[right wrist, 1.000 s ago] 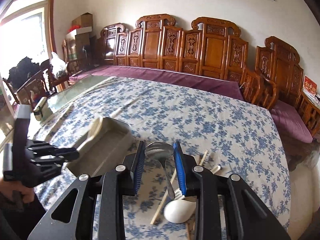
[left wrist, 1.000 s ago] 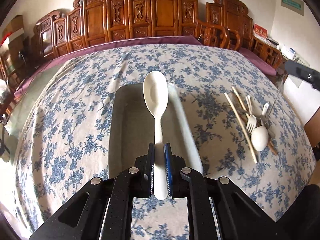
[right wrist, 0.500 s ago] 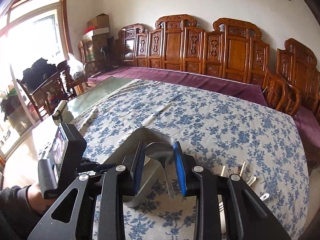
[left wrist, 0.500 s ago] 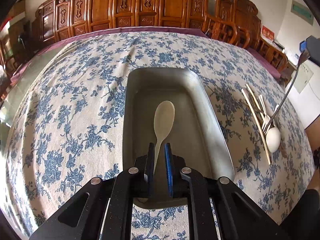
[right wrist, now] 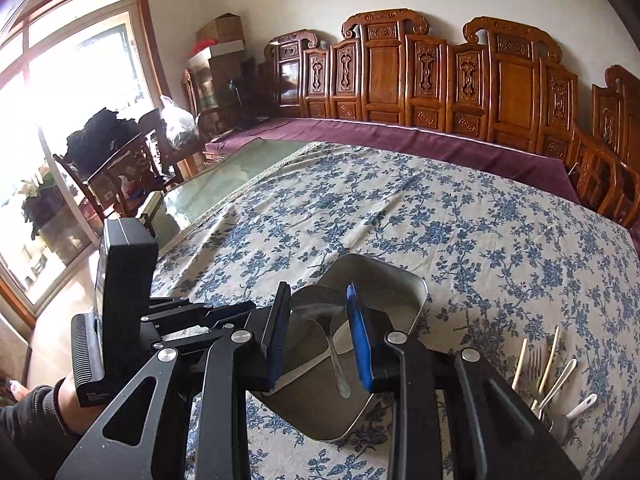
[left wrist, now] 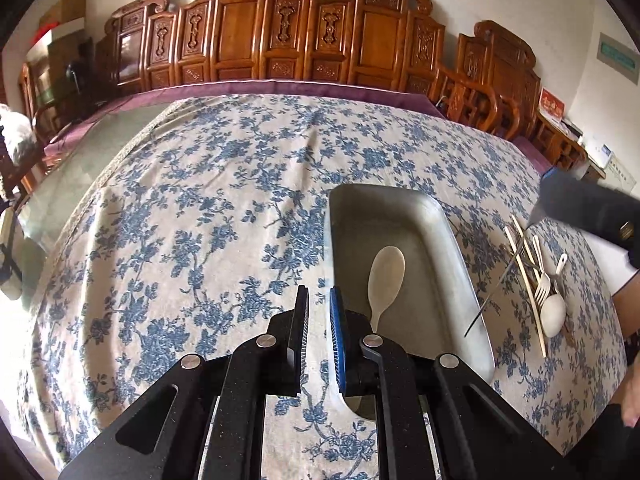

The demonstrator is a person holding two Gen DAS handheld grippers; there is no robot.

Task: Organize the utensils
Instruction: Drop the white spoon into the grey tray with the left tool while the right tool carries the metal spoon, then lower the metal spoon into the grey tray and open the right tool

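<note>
The right gripper (right wrist: 318, 336) is clamped across the bowl of a metal spoon (right wrist: 334, 344), above the steel tray (right wrist: 416, 300). The spoon looks stiff, light and slippery; a grip on the flat handle would hold it more securely. The left gripper (left wrist: 318, 340) is nearly closed and empty.

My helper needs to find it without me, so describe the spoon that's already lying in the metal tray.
On the blue-flowered tablecloth sits a rectangular metal tray. Inside it lies one pale white spoon, bowl pointing away from the camera. It is the only utensil resting in the tray; the other loose cutlery lies on the cloth to the tray's right.
</note>
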